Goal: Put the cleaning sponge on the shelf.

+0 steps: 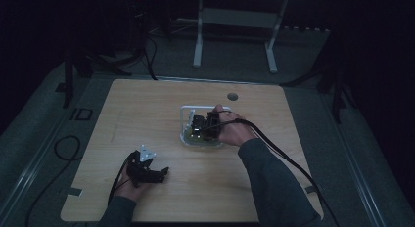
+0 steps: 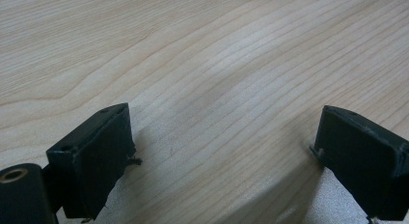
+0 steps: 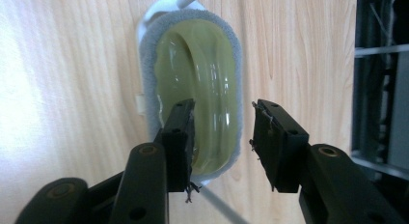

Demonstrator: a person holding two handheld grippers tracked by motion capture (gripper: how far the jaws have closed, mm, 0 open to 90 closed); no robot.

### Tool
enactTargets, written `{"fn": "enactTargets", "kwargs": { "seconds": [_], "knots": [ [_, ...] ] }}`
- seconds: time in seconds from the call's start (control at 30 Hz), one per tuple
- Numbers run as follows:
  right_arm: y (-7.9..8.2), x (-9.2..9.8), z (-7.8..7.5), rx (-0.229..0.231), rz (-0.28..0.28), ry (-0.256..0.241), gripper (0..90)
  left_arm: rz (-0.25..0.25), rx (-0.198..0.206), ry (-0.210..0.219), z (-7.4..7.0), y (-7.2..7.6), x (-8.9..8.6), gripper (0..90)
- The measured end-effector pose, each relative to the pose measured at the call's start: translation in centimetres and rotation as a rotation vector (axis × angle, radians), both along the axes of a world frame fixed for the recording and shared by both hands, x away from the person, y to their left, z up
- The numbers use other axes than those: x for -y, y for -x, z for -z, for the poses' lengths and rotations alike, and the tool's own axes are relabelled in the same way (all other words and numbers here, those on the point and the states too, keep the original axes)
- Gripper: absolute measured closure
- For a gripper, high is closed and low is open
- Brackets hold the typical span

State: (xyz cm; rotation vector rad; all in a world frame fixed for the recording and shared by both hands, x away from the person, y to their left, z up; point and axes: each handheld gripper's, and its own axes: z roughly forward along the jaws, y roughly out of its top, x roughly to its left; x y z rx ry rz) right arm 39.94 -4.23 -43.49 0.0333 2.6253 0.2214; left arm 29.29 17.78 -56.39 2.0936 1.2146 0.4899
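A yellow-green oval dish (image 3: pixel 202 64) with a grey fuzzy rim rests in a white wire holder (image 1: pixel 188 110) at the middle of the wooden table (image 1: pixel 142 114). My right gripper (image 3: pixel 223 108) is open just over the dish. Its left finger (image 3: pixel 178 137) overlaps the dish's lower part, and the dish's right edge lies between the jaws. In the high view the right gripper (image 1: pixel 203 125) sits on top of the dish (image 1: pixel 192 136). My left gripper (image 1: pixel 164 173) rests low near the table's front left. It is wide open (image 2: pixel 224 118) over bare wood, holding nothing.
A dark round hole (image 1: pixel 232 96) is set in the table near its far edge. Cables trail from both grippers across the table and off its sides. A white table frame (image 1: pixel 198 41) stands on the floor beyond. The room is dim.
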Motion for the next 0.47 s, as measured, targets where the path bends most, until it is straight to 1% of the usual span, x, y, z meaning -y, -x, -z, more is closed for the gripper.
{"fn": "enactTargets", "kwargs": {
  "seconds": [0.1, 0.23, 0.3, 0.33, 0.37, 0.43, 0.47],
  "knots": [
    [0.4, 1.2, -0.6, -0.031, 0.026, -0.069, 58.7, 0.001, 0.0, 0.0, 0.0, 0.0, 0.0, 6.6],
    [1.0, 2.3, -0.7, -0.057, 0.053, -0.102, 58.2, 0.0, 0.001, 0.0, 0.0, 0.0, 0.0, 6.6],
    [1.4, 2.8, -0.7, -0.057, 0.068, -0.104, 58.2, 0.0, 0.001, 0.0, 0.0, 0.0, 0.0, 6.6],
    [1.5, 3.1, -0.8, -0.077, 0.074, -0.123, 58.2, 0.0, 0.001, 0.0, 0.0, 0.0, 0.0, 6.6],
    [1.6, 3.3, -0.8, -0.084, 0.08, -0.132, 58.2, 0.0, 0.0, 0.0, 0.0, 0.0, 0.0, 6.6],
    [2.0, 3.8, -0.8, -0.08, 0.097, -0.137, 57.8, 0.0, 0.001, 0.001, 0.0, 0.0, 0.0, 6.6],
    [2.2, 4.1, -0.9, -0.084, 0.097, -0.149, 57.5, 0.001, 0.0, 0.0, 0.0, 0.0, 0.0, 6.6]
  ]
}}
